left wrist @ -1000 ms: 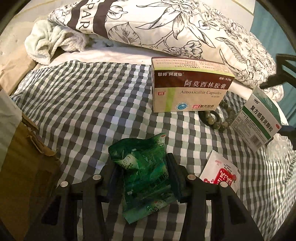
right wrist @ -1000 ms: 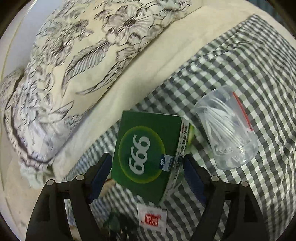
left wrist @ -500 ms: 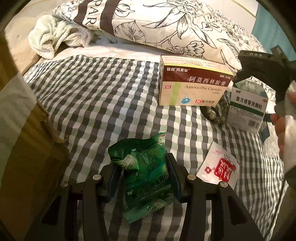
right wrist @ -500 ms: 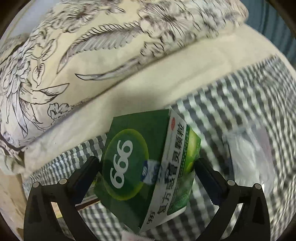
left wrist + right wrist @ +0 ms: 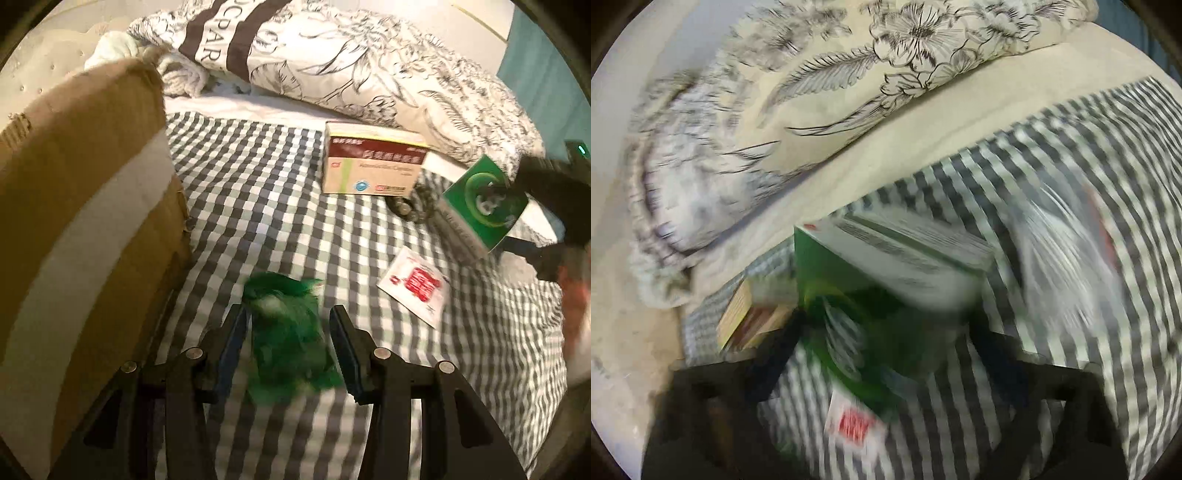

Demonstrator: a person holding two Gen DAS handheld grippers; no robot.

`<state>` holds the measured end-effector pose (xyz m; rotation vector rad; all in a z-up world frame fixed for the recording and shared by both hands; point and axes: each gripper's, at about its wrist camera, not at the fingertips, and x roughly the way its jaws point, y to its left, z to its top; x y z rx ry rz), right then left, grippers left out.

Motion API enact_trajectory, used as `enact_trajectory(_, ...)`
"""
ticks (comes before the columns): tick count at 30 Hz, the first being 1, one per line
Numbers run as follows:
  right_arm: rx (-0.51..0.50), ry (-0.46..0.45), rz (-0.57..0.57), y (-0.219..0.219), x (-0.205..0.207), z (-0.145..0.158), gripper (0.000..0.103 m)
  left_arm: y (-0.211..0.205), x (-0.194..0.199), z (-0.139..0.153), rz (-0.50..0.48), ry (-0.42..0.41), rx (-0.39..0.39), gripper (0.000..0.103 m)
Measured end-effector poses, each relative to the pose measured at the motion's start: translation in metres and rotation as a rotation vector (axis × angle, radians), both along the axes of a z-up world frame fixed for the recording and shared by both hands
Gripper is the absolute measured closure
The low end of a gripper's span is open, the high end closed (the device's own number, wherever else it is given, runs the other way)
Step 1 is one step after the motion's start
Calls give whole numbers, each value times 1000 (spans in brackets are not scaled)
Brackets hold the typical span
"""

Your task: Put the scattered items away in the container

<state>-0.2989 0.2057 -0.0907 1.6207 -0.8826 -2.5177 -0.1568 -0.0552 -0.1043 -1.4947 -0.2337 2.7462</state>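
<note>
The left gripper [image 5: 290,345] is clenched on a crumpled green foil sachet [image 5: 288,343], which sits between its two dark pads and is lifted clear of the checked blanket [image 5: 258,206]. Just left of these tongs stands the brown cardboard box [image 5: 85,229] with a pale tape stripe, its flap rising above the fingers. Ahead and to the right of the left tongs a white sachet with a red print [image 5: 415,286] lies flat on the blanket. Farther ahead a maroon-and-cream amoxicillin box [image 5: 371,168] stands on its long edge, with a string of greenish beads [image 5: 406,208] just beside its right end. Behind them lie a floral-print pillow [image 5: 351,70] and a pale towel [image 5: 118,46].

The right gripper [image 5: 886,354] has a green medicine box [image 5: 882,291] between its fingers, tilted, and its jaws are closing; the picture is too blurred to tell whether the pads press on the box. From the left wrist view this box [image 5: 484,205] is off the blanket, at the far right, held up against the dark body of the right tongs. To the right of the right tongs a clear plastic container with white sticks [image 5: 1067,258] lies blurred on the blanket.
</note>
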Motion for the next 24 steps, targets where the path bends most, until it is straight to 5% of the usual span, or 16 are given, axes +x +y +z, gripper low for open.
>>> enact_trajectory(2, -41, -1, 44, 8, 22, 1, 54, 2, 8, 6, -5, 14, -1, 55)
enact_trajectory(9, 53, 4, 159, 8, 97, 2, 53, 0, 38, 19, 5, 37, -12, 55)
enact_trajectory(12, 62, 47, 149, 15, 101, 21, 33, -3, 45, 23, 18, 39, -22, 55)
enact_trajectory(15, 75, 68, 109, 19, 88, 39, 26, -4, 50, 26, 24, 48, -23, 55)
enact_trajectory(21, 14, -27, 52, 6, 21, 50, 23, -5, 53, 26, 31, 65, -54, 55)
enact_trajectory(24, 108, -68, 39, -6, -8, 50, 23, -9, 48, 19, 37, 58, -60, 55)
